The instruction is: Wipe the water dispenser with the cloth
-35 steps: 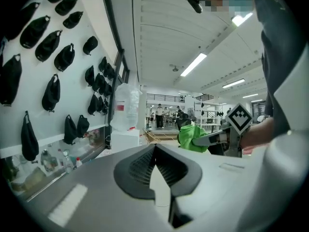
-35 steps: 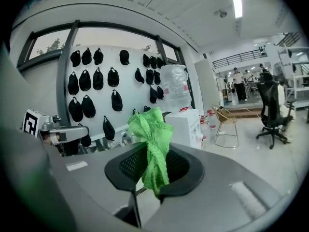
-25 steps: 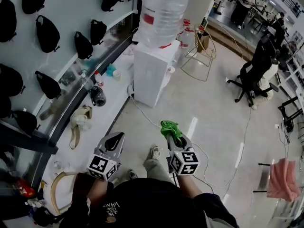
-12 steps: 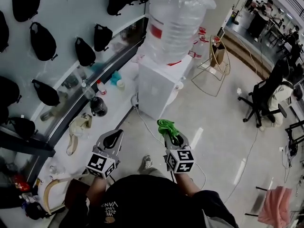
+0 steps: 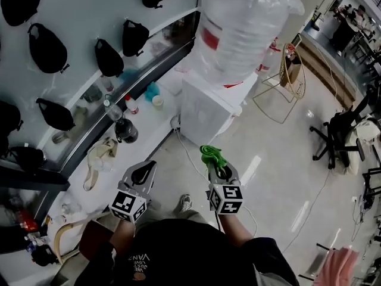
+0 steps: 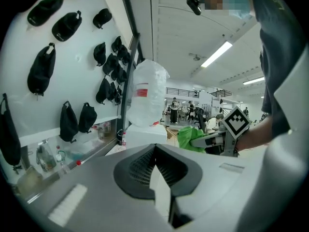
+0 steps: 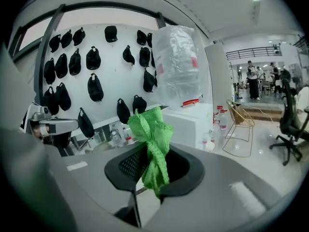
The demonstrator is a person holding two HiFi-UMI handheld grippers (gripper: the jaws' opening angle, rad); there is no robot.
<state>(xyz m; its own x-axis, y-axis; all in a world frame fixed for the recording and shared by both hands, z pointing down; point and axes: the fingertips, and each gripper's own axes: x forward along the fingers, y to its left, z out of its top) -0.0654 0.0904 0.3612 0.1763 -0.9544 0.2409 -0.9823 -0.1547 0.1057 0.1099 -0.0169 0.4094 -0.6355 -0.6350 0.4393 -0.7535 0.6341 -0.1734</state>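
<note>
The white water dispenser (image 5: pixel 208 115) stands ahead against the wall, a big clear bottle (image 5: pixel 241 31) with a red label upside down on top of it. Both show in the left gripper view too, the dispenser (image 6: pixel 145 137) and the bottle (image 6: pixel 144 95), and in the right gripper view, the dispenser (image 7: pixel 193 122) under the bottle (image 7: pixel 178 66). My right gripper (image 5: pixel 216 167) is shut on a bunched green cloth (image 5: pixel 211 156), which sticks up between the jaws (image 7: pixel 150 144). My left gripper (image 5: pixel 143 173) is shut with nothing in it, level with the right one. Both are short of the dispenser.
A white wall with several hanging black bags (image 5: pixel 47 46) runs along the left, over a glass-fronted shelf (image 5: pixel 113 109) with bottles. A cable (image 5: pixel 187 154) trails on the floor from the dispenser. A gold wire chair (image 5: pixel 286 82) and a black office chair (image 5: pixel 342 136) stand to the right.
I have walked closer to the dispenser, which now looms larger and nearer. Both grippers keep their pose, the right one still holding the cloth.
</note>
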